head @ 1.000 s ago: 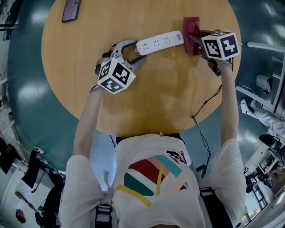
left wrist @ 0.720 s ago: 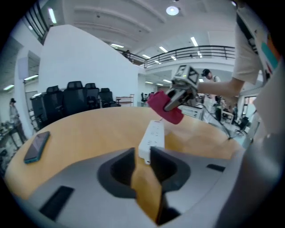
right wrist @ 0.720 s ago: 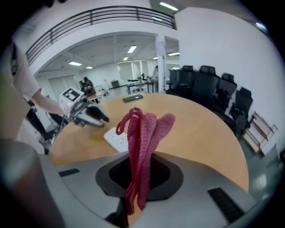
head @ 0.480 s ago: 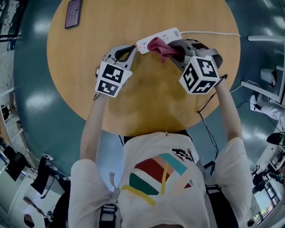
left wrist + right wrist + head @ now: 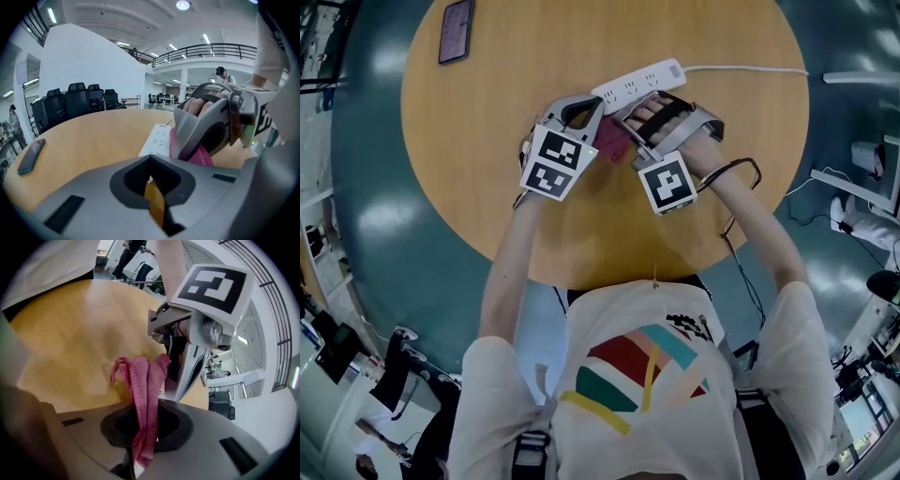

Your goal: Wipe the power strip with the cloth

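The white power strip [image 5: 637,82] lies on the far part of the round wooden table [image 5: 487,169]. My left gripper [image 5: 592,103] is shut with nothing between its jaws, its tip right by the strip's left end. The strip [image 5: 158,139] lies just ahead of it in the left gripper view. My right gripper [image 5: 623,131] is shut on the pink cloth [image 5: 610,142], held just in front of the strip beside the left gripper. The cloth [image 5: 143,390] hangs folded out of the right gripper [image 5: 142,437].
A dark phone [image 5: 455,30] lies at the table's far left, also visible as the phone [image 5: 30,156] in the left gripper view. The strip's white cable [image 5: 741,68] runs off to the right. Black office chairs [image 5: 84,96] stand beyond the table.
My right gripper has carried the cloth from the strip's right end leftward to beside the left gripper. The left gripper's jaws have closed.
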